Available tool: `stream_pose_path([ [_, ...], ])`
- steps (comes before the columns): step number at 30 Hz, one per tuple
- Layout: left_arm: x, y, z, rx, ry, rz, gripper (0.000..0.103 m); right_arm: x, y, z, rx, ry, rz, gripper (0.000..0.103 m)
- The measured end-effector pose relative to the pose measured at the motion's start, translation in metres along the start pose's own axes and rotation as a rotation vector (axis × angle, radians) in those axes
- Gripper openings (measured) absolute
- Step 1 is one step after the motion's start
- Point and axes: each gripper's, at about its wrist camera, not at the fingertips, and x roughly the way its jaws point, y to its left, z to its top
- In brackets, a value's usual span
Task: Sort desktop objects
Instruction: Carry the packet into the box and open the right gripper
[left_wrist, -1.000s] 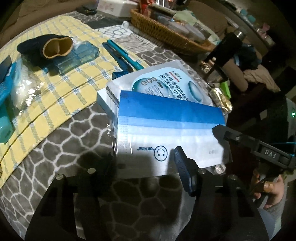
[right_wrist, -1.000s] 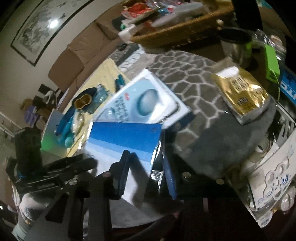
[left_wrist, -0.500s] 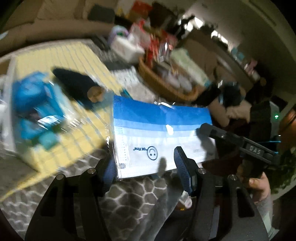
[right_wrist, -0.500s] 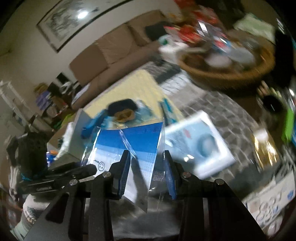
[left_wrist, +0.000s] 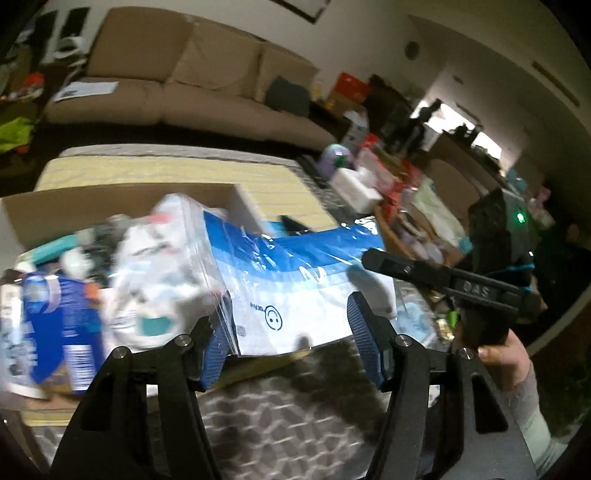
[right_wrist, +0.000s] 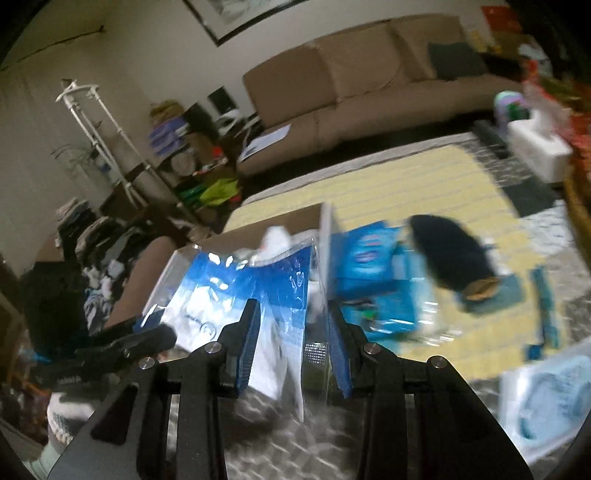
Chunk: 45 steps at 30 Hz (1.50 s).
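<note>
A blue-and-white plastic packet with a smiley mark (left_wrist: 306, 284) is held in the air between both grippers, over the edge of a cardboard box (left_wrist: 122, 206). My left gripper (left_wrist: 291, 343) has its fingers on either side of the packet's near edge. My right gripper (right_wrist: 291, 343) grips the packet's (right_wrist: 258, 284) other edge; it also shows in the left wrist view (left_wrist: 373, 258) at the packet's right side. The box holds several packets and a blue carton (left_wrist: 62, 325).
A yellow checked cloth (right_wrist: 424, 192) covers the table over a grey patterned one (left_wrist: 295, 417). A dark slipper-like case (right_wrist: 454, 254), blue pens (right_wrist: 543, 295), a white face-mask pack (right_wrist: 546, 398) and a tissue box (right_wrist: 539, 151) lie there. A sofa (left_wrist: 184, 85) stands behind.
Both grippers lifted the blue-and-white packet off the white pack on the table and carried it left, up to the cardboard box. The views are blurred with motion.
</note>
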Motion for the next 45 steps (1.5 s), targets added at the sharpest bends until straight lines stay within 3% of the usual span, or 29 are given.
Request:
stream_pose_path([
  [6,0.013,0.057,-0.015,-0.015,0.045,0.076,0.056,0.077,0.018,-0.003,-0.013,0.083,-0.021,0.037],
  [12,0.036,0.066,-0.031,0.044,0.104,0.116,0.06,0.106,0.005,-0.008,-0.027,0.093,-0.094,0.037],
  [15,0.039,0.059,-0.039,0.113,0.109,0.161,0.069,0.105,-0.004,-0.011,-0.035,0.083,-0.102,0.036],
  [17,0.034,0.053,-0.041,0.151,0.088,0.196,0.087,0.102,-0.005,-0.011,-0.032,0.077,-0.087,0.04],
  [18,0.031,0.052,-0.042,0.165,0.075,0.209,0.091,0.098,-0.004,-0.012,-0.038,0.063,-0.094,0.052],
  [19,0.028,0.051,-0.042,0.173,0.067,0.22,0.093,0.093,-0.001,-0.011,-0.05,0.043,-0.107,0.059],
  [25,0.007,0.055,-0.032,0.145,0.013,0.224,0.093,0.068,0.023,-0.008,-0.16,-0.037,-0.133,0.063],
  [31,-0.016,0.065,-0.016,0.03,-0.107,0.062,0.091,0.066,0.023,-0.008,-0.138,-0.018,0.004,0.062],
  [33,-0.006,0.07,-0.015,0.005,-0.081,0.037,0.088,0.073,0.024,-0.011,-0.128,0.026,0.053,0.049],
  [34,0.0,0.073,-0.016,-0.005,-0.064,0.032,0.081,0.077,0.024,-0.013,-0.123,0.049,0.065,0.047],
  [39,0.031,0.08,-0.028,-0.036,0.043,0.043,0.079,0.104,0.018,-0.025,-0.106,0.16,0.021,0.043],
  [45,0.052,0.067,-0.043,0.018,0.132,0.096,0.079,0.116,0.015,-0.027,-0.13,0.177,-0.042,0.039],
])
